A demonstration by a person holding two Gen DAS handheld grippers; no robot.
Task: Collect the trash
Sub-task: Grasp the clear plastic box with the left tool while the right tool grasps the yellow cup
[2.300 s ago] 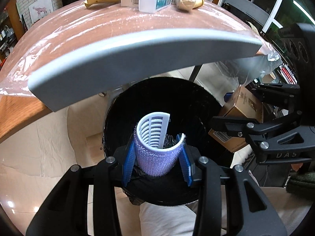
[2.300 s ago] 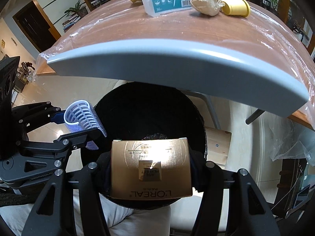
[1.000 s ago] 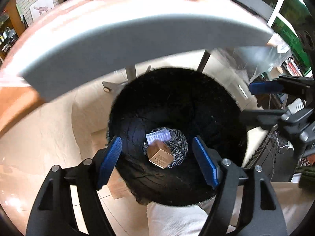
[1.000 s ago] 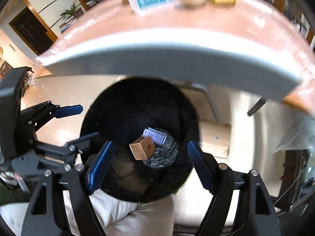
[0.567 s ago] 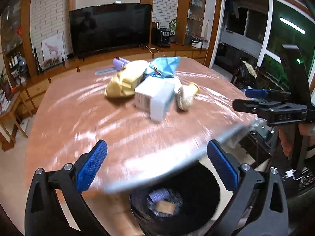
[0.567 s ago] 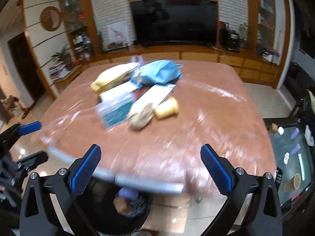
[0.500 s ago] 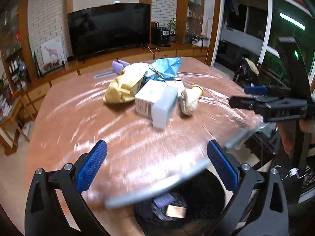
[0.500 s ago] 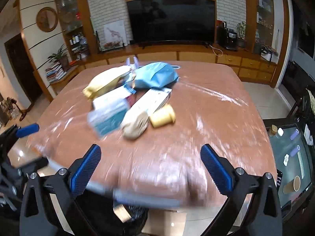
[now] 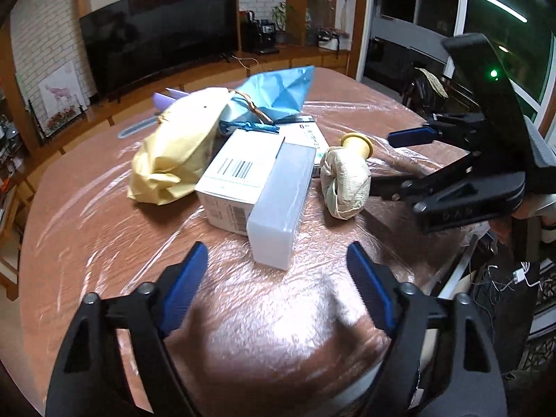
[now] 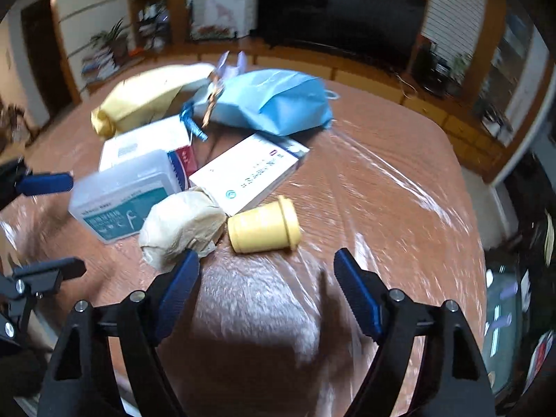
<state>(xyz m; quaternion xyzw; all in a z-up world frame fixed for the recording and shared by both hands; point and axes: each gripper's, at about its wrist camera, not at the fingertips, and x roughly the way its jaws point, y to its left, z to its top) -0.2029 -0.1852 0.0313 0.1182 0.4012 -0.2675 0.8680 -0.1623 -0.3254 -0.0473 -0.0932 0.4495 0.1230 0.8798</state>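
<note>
Two wrist views look down across a brown bench [image 9: 87,229] wrapped in clear film, with a heap of trash near its middle. The left tongs [image 9: 278,271] hang over the near edge with blue pads apart and nothing between them; their jaws have just been closing partway from a wider spread. The right tongs [image 10: 266,283] are likewise empty and parted, and have also just been narrowing.

The trash lies on the bench: a translucent floss box [image 9: 279,201] sits straight ahead of the left tongs, touching a white barcoded carton [image 9: 239,170]; beside it rests a crumpled paper ball [image 10: 182,224], and just right of that a yellow cup [image 10: 264,226] lies on its side. Further back are a yellow bag [image 9: 173,153], a blue bag [image 10: 271,100] and a flat white box [image 10: 246,173].

The step in hand looks like the reach for fresh pieces — both hands empty, lined up on the pile. Next, each pair of tongs likely needs to lower and straddle one item — the floss box on the left, the cup or ball on the right — then close; the right view is blurred, so exact alignment is uncertain.
</note>
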